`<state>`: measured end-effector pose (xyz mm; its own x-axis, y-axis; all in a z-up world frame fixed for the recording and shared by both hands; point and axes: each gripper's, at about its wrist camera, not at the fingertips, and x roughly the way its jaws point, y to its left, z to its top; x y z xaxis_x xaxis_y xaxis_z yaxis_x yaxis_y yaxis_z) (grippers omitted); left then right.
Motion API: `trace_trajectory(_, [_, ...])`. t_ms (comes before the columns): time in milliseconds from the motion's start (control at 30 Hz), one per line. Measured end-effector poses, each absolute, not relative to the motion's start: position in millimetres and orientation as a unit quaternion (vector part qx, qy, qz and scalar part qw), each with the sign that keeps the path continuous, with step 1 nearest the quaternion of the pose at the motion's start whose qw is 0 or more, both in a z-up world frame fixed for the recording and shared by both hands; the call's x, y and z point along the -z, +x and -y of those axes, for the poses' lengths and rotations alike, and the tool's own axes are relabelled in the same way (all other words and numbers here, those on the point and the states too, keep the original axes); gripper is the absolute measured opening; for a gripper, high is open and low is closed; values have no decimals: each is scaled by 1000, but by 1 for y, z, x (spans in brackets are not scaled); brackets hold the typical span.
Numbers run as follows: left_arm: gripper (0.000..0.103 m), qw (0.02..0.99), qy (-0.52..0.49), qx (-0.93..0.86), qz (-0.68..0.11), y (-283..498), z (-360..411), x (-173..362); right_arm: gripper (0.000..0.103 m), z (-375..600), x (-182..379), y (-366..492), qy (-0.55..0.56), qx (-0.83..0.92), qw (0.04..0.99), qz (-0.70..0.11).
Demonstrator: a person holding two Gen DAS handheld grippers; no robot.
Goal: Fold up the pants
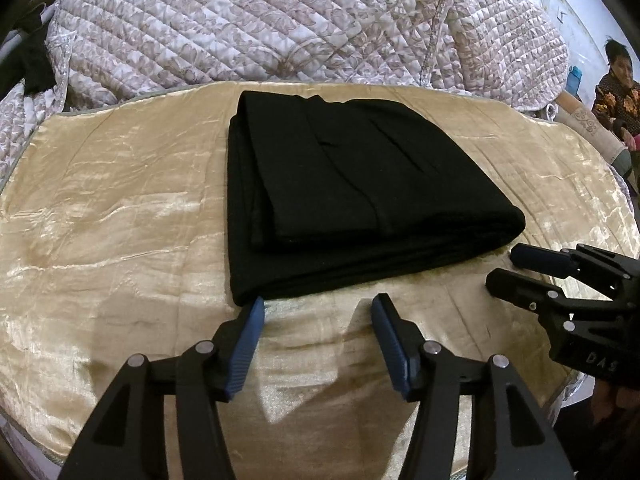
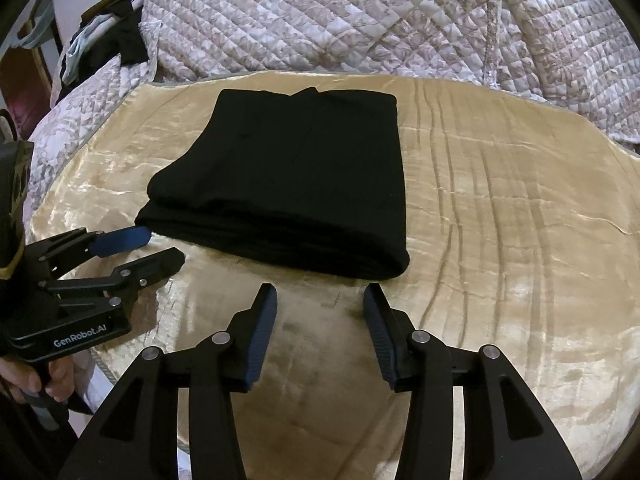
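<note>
Here we are over the bed: the pants (image 1: 320, 196) lie folded into a thick black block on the gold blanket (image 1: 120, 208), several layers stacked, the rounded fold edge facing the grippers. Nothing is holding them.

The left gripper (image 1: 318, 312) hangs just short of the near edge of the pants, jaws parted with only blanket showing between the blue pads. Its left fingertip (image 1: 256, 308) sits right at the near corner of the pants; whether it touches the cloth I cannot tell. Released, nothing gripped.

The right gripper (image 2: 320, 300) is in much the same pose from its own camera, jaws spread, bare gold blanket in the gap, the pants' fold just beyond its tips and apart from them. Seen from the left camera it comes in at the right side, near the pants' right corner, both fingers clear of the fabric.

From the right camera, a hand (image 2: 36, 380) wraps the left gripper's handle at the lower left.

Behind the blanket, a quilted floral quilt (image 2: 360, 20) is heaped up. At the far right of the left view a person (image 1: 618, 92) sits in a patterned top.
</note>
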<state>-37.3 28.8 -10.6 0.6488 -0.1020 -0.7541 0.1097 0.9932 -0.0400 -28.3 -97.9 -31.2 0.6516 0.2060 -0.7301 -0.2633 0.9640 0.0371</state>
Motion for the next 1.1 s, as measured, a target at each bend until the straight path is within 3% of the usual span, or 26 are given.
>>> trace_trajectory(1100, [68, 903, 3, 66, -424, -39, -27, 13, 51, 93, 35, -28, -47, -131, 907, -397])
